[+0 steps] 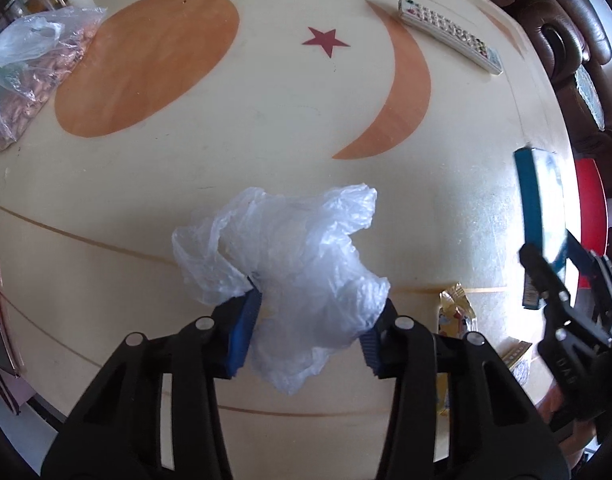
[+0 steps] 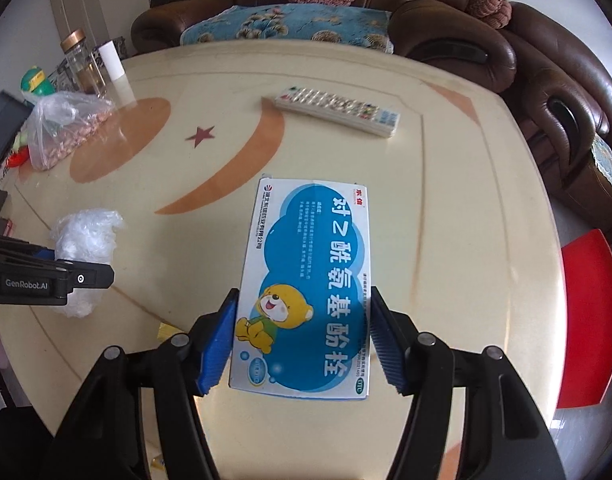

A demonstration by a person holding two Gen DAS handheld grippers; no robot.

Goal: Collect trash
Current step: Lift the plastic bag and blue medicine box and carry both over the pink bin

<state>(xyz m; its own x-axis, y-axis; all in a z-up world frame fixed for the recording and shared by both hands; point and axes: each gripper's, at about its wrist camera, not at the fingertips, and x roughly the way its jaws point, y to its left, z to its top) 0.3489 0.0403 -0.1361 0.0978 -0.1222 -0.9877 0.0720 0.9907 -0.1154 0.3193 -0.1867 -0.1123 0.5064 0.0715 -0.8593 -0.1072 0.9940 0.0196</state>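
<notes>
left gripper (image 1: 310, 328) had pinched the crumpled plastic bag (image 1: 289, 264) just above the table (image 1: 265, 128); right gripper (image 2: 301, 340) was clamped on the blue medicine box (image 2: 306, 280), lifted. two pieces in hand, but gold wrappers (image 1: 454, 304) remained, and no bin showed.

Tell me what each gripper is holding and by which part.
The left gripper pinches the crumpled plastic bag at its middle. The right gripper clamps the medicine box by its long edges near one end.
</notes>
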